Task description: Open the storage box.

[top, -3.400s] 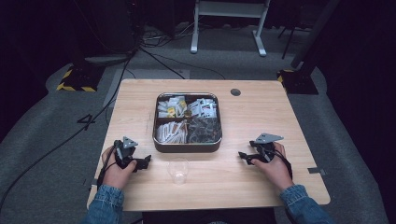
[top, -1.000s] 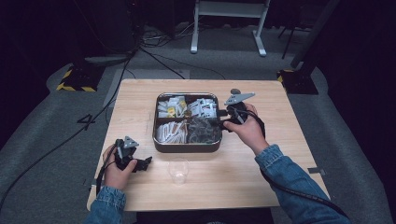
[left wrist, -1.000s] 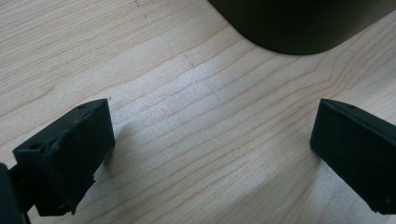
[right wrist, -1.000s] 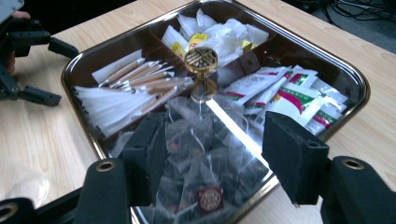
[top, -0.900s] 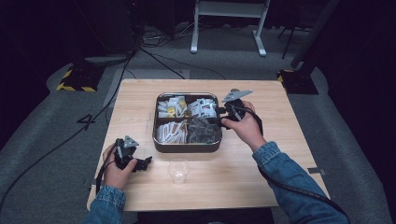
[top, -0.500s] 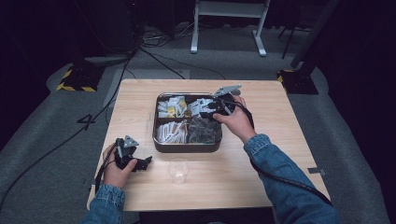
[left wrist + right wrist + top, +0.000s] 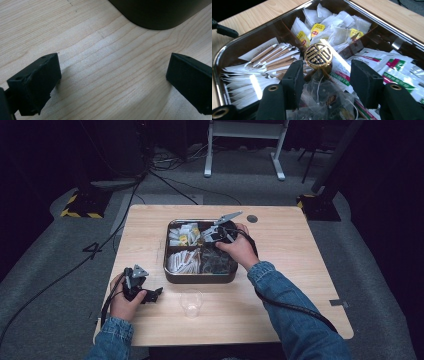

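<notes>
Spreading under both grippers, the pale wooden table carries a dark metal tray with inner dividers, and the right gripper hangs over the tray's far right part with its jaws apart and nothing between them. In the right gripper view the jaws straddle a round gold knob stamped with a dark pattern, which sits just ahead of the jaw tips at the meeting of the dividers. Beyond the knob lie white tea bags with yellow tags; off the left jaw lie paper-wrapped brown sticks; off the right jaw lie white sachets printed green and red; directly below the jaws sit crumpled clear packets. The left gripper rests on the table, well apart from the right one, jaws wide open over bare wood, the tray's dark wall ahead of it. A small clear plastic cup stands just right of it.
</notes>
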The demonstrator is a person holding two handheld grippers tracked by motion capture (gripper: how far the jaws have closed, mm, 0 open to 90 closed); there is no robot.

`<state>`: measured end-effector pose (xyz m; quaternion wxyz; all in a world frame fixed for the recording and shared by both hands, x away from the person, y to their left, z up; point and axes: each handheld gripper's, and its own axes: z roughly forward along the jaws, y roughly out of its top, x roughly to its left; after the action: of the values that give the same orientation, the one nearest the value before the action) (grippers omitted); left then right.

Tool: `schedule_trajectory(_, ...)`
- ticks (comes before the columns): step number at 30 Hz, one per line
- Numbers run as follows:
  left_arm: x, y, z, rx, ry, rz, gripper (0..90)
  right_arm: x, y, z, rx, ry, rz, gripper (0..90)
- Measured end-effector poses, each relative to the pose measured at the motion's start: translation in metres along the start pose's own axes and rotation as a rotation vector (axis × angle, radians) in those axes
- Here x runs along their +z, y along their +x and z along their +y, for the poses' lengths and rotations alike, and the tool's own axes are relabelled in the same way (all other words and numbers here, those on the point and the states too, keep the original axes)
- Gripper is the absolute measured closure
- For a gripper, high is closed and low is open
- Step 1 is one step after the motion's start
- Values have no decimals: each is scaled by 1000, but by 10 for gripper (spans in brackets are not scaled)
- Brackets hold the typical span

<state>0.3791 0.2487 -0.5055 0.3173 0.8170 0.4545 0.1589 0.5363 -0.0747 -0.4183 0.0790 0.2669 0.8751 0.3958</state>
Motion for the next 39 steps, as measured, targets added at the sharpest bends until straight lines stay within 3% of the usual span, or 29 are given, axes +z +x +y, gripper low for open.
schedule_trajectory(6, 0, 0, 0, -1, -2, -1, 2, 11, 3, 2, 8, 18, 19, 504)
schedule_trajectory(13, 0, 1, 1, 12, 2, -4, 2, 25, 10, 4, 5, 26, 10, 500)
schedule_trajectory(15, 0, 1, 1, 12, 2, -4, 2, 28, 11, 5, -2, 27, -1, 524)
schedule_trajectory(16, 0, 1, 1, 12, 3, -5, 2, 30, 11, 4, -13, 26, -17, 579)
schedule_trajectory(39, 0, 2, 1, 14, 4, -3, 2, 27, 14, 8, -28, -1, -45, 587)
